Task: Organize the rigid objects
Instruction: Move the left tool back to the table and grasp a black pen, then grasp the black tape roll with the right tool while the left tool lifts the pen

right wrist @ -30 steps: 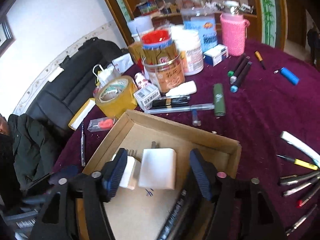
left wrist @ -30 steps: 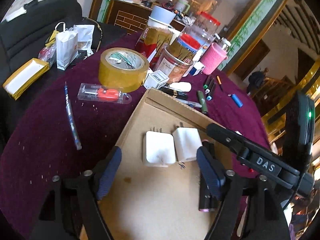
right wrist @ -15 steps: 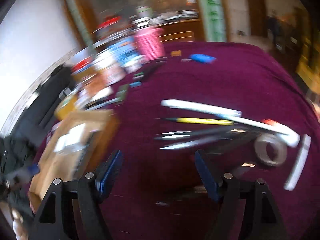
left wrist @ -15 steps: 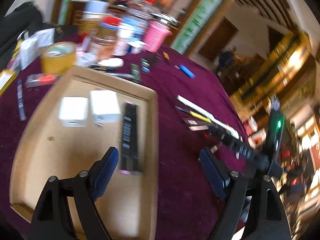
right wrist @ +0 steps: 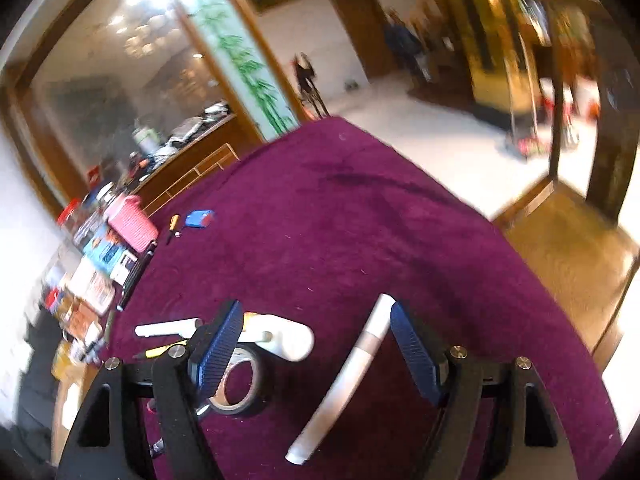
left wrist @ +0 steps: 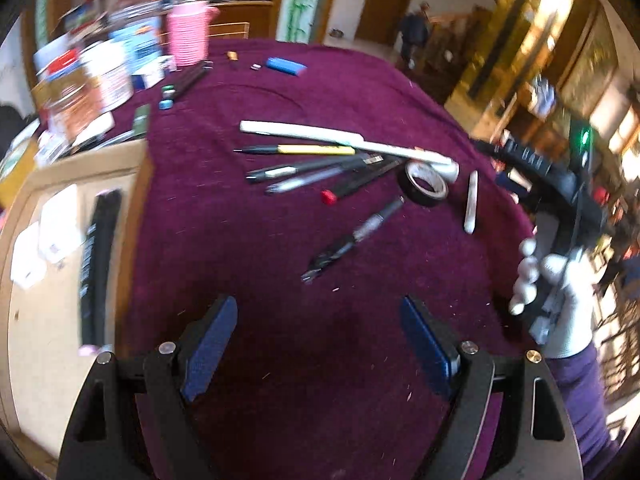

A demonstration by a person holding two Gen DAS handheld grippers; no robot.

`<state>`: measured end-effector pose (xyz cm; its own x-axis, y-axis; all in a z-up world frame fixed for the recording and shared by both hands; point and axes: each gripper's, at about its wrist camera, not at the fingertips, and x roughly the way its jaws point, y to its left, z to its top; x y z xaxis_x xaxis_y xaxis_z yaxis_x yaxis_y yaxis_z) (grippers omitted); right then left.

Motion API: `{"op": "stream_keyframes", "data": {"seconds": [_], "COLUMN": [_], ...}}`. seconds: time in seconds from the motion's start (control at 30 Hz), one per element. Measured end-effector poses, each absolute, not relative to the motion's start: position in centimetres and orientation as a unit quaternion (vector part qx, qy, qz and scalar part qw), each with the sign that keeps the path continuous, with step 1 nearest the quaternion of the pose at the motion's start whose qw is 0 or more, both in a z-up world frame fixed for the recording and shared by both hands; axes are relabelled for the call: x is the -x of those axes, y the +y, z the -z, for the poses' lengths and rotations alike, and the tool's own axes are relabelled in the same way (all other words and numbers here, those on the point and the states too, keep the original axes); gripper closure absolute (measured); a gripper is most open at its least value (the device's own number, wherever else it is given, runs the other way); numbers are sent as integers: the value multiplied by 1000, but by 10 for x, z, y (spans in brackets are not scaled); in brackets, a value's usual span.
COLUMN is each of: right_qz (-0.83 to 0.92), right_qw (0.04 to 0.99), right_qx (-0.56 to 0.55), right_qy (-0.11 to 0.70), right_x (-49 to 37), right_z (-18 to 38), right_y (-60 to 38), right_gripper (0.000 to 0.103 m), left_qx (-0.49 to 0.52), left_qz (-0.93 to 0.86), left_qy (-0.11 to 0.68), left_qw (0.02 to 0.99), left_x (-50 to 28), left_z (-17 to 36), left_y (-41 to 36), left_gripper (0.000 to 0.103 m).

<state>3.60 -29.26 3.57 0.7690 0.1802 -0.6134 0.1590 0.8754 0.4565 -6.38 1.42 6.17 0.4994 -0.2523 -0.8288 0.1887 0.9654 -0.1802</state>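
The left gripper (left wrist: 318, 344) hangs over bare maroon cloth on the worktop (left wrist: 360, 92), its blue-padded fingers (left wrist: 210, 346) spread wide and holding nothing. To its left sits the cardboard box (left wrist: 136, 184), with two white adapters (left wrist: 60, 220) and a long black bar (left wrist: 96, 264) inside; printing runs along the bar but is too blurred to read. Ahead lies a fan of pens (left wrist: 312, 172) beside a long white stick (left wrist: 340, 138), a roll of black tape (left wrist: 426, 183), a short white tube (left wrist: 471, 202) and, nearer, a dark pen (left wrist: 352, 238) lying apart. The right gripper (right wrist: 316, 344) has its fingers parted too, straddling the white tube (right wrist: 348, 376) without touching it; the tape roll (right wrist: 236, 380) lies just behind its left finger. Labels on the jars (left wrist: 96, 76) at the far edge are smeared. Pale lettering on the right gripper's black arm (left wrist: 536, 164) cannot be made out.
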Motion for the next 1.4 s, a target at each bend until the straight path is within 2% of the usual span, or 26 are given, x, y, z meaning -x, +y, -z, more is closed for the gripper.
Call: {"op": "stream_keyframes", "data": {"seconds": [0.33, 0.47, 0.5, 0.53, 0.6, 0.63, 0.67, 1.07, 1.1, 1.2, 1.23, 1.27, 1.33, 1.4], "right_qz": [-29, -33, -35, -34, -29, -29, -27, -20, -18, -10, -7, -5, -1, 3], "right_qw": [891, 889, 889, 889, 890, 889, 889, 891, 892, 899, 901, 902, 903, 903], "right_qx": [-297, -297, -296, -294, -288, -286, -284, -263, -258, -245, -241, -239, -233, -227], "right_qy": [341, 346, 348, 349, 353, 355, 358, 370, 370, 364, 361, 360, 361, 364], "right_x": [-32, -34, -34, -34, -35, -35, -36, -39, -39, -37, -37, -37, -38, -39], "right_z": [-30, -29, -28, -27, -26, -25, -24, -21, -21, -23, -24, -24, -24, -23], "right_y": [-305, -304, -304, -303, -302, -302, -301, -296, -294, -293, -292, -292, -292, -291], "right_gripper": [21, 20, 20, 20, 20, 20, 20, 20, 20, 20, 20, 20, 20, 20], "left_qx": [-47, -94, -105, -107, -90, -95, -92, 7, 7, -12, -25, -39, -35, 7], "left_qz": [120, 126, 129, 135, 154, 148, 149, 144, 140, 143, 139, 135, 136, 148], "left_qy": [501, 475, 468, 463, 465, 462, 460, 497, 494, 478, 472, 467, 463, 474], "left_qw": [856, 866, 868, 870, 867, 870, 871, 856, 858, 867, 870, 873, 875, 868], "left_x": [10, 3, 3, 4, 5, 5, 6, 28, 26, 23, 23, 25, 28, 28], "left_z": [-22, -17, -18, -19, -20, -21, -21, -22, -22, -22, -21, -21, -21, -23], "left_y": [-46, -57, -59, -60, -60, -60, -58, 0, -3, -16, -20, -23, -19, -4], "left_gripper": [21, 20, 27, 51, 80, 89, 90, 92, 91, 73, 73, 74, 93, 93]}}
